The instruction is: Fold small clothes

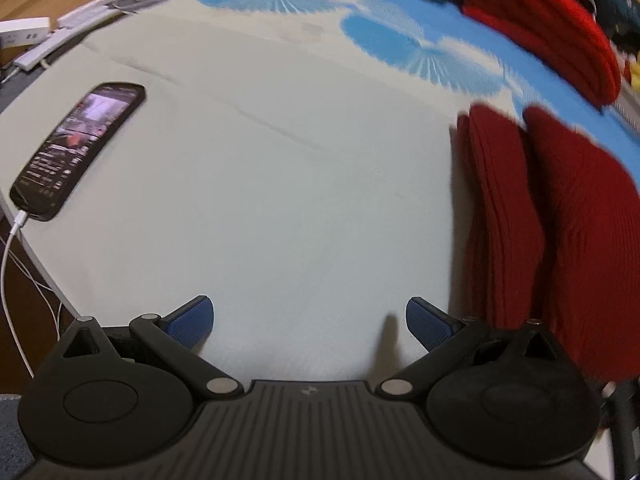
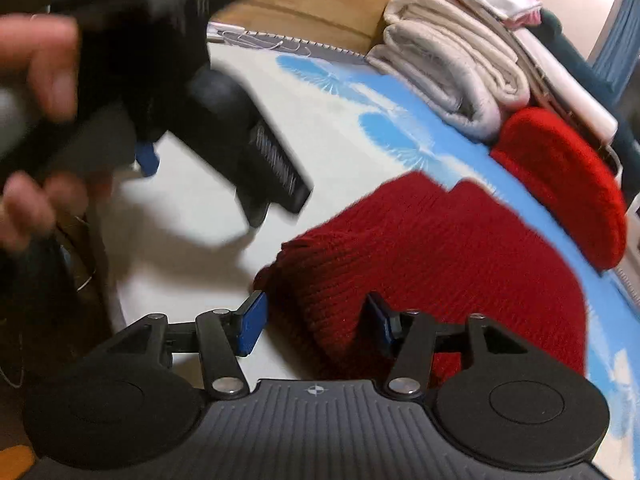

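Note:
A dark red knit garment (image 1: 560,220) lies folded on the white cloth at the right of the left wrist view. My left gripper (image 1: 310,322) hovers open over bare cloth to its left, with nothing between its blue pads. In the right wrist view the same garment (image 2: 420,248) fills the middle. My right gripper (image 2: 316,320) stands open astride its near corner. Fabric lies between the pads, and a strip of white cloth shows beside the left pad (image 2: 252,328). A person's hand (image 2: 36,60) holds the blurred black left tool at the upper left.
A bright red knit piece (image 2: 560,176) lies behind the garment, with folded beige towels (image 2: 448,68) further back. A phone (image 1: 76,148) on a white cable rests near the table's left edge (image 1: 40,248). The cloth (image 1: 260,180) is white with a blue pattern at the far side.

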The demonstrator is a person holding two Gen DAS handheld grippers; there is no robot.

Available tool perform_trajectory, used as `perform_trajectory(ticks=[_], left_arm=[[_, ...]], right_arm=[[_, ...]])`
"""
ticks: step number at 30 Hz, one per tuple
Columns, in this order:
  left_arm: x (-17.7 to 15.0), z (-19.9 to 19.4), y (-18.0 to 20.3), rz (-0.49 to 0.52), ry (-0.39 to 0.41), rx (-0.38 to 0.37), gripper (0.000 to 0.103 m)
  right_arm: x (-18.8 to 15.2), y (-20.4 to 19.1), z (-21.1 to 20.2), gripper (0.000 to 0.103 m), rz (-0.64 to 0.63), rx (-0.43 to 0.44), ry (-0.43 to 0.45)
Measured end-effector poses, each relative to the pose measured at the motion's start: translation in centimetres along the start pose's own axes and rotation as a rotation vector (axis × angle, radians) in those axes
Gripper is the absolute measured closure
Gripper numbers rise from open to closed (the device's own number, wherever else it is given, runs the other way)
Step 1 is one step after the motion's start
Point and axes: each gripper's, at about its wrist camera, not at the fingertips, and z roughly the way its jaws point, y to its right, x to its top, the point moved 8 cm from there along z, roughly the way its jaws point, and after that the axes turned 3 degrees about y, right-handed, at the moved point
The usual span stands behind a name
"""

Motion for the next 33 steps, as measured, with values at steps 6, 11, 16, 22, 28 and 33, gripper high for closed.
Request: perform_trajectory(ticks=[6, 11, 16, 22, 28, 33], left_arm=[[0.9, -2.4, 3.0, 0.031, 0.103, -0.159, 0.000], [0.0, -3.2, 6.1, 0.139, 0.139, -0.188, 0.000], [0.0, -2.8, 6.5, 0.124, 0.139, -0.182, 0.000], [-1.1, -0.9, 6.2, 0.192, 0.073, -0.079, 0.000], [-0.9, -1.7, 6.3, 0.212, 0.117, -0.075, 0.000], [-1.1, -5.2, 6.2, 0.235, 0.197, -0.127, 0.000]], right_arm=[[0.1, -0.3, -1.3, 0.045, 0.022, 0.041, 0.011], [2.0, 4.3, -5.3, 0.049, 0.186, 0.027, 0.095], [0.7, 12.1, -9.8, 0.047, 0.347, -0.141, 0.141], [-6.2, 12.2, -5.1, 0.058, 0.396, -0.137, -0.080], [-6.2, 11.4, -6.0, 0.057, 0.400, -0.148, -0.029], [-6.0, 13.3, -8.7, 0.034, 0.517, -0.170, 0.039]])
